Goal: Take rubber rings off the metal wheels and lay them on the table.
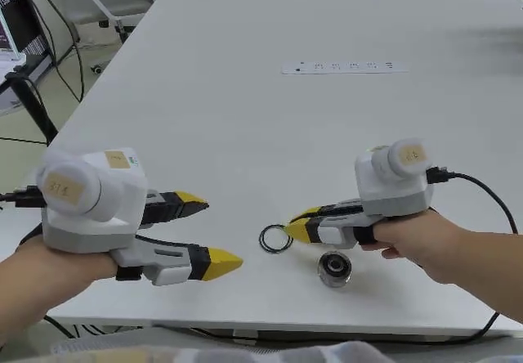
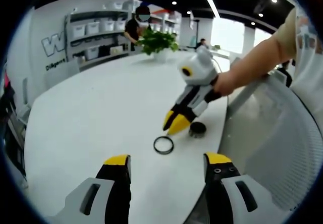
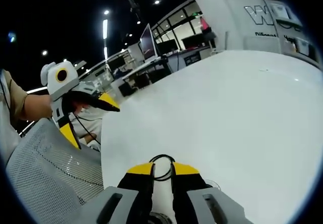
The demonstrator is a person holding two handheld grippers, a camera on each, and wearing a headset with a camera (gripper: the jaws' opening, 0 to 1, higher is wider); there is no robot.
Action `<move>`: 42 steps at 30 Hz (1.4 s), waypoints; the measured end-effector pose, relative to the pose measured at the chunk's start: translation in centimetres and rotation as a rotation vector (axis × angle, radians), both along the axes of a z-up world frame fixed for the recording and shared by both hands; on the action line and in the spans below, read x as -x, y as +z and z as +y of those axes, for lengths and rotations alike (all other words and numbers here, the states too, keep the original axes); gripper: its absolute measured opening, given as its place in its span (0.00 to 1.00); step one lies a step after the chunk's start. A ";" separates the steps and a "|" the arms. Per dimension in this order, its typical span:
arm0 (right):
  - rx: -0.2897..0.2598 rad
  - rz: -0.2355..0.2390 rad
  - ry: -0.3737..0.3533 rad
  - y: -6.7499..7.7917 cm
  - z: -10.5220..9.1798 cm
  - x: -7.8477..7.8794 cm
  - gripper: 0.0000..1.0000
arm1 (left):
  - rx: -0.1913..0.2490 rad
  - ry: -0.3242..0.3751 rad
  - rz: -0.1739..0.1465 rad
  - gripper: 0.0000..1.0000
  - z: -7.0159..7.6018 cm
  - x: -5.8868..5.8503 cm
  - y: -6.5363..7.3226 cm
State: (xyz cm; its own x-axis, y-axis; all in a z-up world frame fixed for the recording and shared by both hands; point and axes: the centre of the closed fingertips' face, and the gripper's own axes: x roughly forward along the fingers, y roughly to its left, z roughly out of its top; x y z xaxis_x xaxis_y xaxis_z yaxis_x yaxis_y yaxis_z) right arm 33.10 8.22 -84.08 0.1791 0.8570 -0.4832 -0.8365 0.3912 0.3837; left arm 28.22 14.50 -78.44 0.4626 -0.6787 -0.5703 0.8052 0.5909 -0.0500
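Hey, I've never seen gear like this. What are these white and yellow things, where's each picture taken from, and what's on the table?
They are two hand-held grippers, each with two yellow-tipped jaws; a person holds one in each hand. The rectangular picture comes from a camera on the person's head, looking down at the white table. The two round pictures come from cameras riding on the grippers. The left gripper has its jaws wide apart and holds nothing. The right gripper has its jaws nearly together, a narrow gap between them, holding nothing. Just ahead of its tips a black rubber ring lies flat on the table, with a metal wheel beside it. Farther back lies a white power strip.
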 end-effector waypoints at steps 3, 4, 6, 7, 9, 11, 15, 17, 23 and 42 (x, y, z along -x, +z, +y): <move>-0.016 -0.004 -0.012 0.5 -0.2 -0.3 0.13 | 0.001 0.000 -0.001 0.59 0.0 -0.1 0.1; -0.023 -0.005 -0.018 0.6 -0.3 -0.4 0.14 | 0.001 0.000 -0.002 0.59 0.0 -0.2 0.1; -0.036 -0.009 -0.023 1.2 -0.4 -0.6 0.15 | 0.001 -0.001 -0.003 0.59 -0.1 -0.3 0.2; -0.039 -0.013 -0.025 1.5 -0.5 -0.6 0.16 | 0.001 -0.001 -0.004 0.59 -0.1 -0.4 0.2; -0.055 -0.014 -0.034 1.9 -0.8 -0.8 0.17 | 0.000 -0.004 -0.006 0.59 -0.1 -0.5 0.3; -0.063 -0.019 -0.043 2.4 -1.2 -1.0 0.18 | -0.001 -0.008 -0.008 0.59 -0.3 -0.6 0.4; -0.077 -0.025 -0.056 3.1 -2.0 -1.2 0.19 | -0.004 -0.013 -0.010 0.59 -0.5 -1.0 0.5; -0.080 -0.031 -0.065 3.5 -2.4 -1.3 0.20 | -0.005 -0.019 -0.012 0.59 -0.8 -1.1 0.6; -0.071 -0.048 -0.069 4.1 -3.7 -1.2 0.23 | -0.009 -0.036 -0.016 0.58 -1.6 -1.7 0.8; -0.016 -0.092 -0.067 3.7 -7.0 -1.2 0.29 | -0.023 -0.094 -0.020 0.57 -4.7 -3.9 0.6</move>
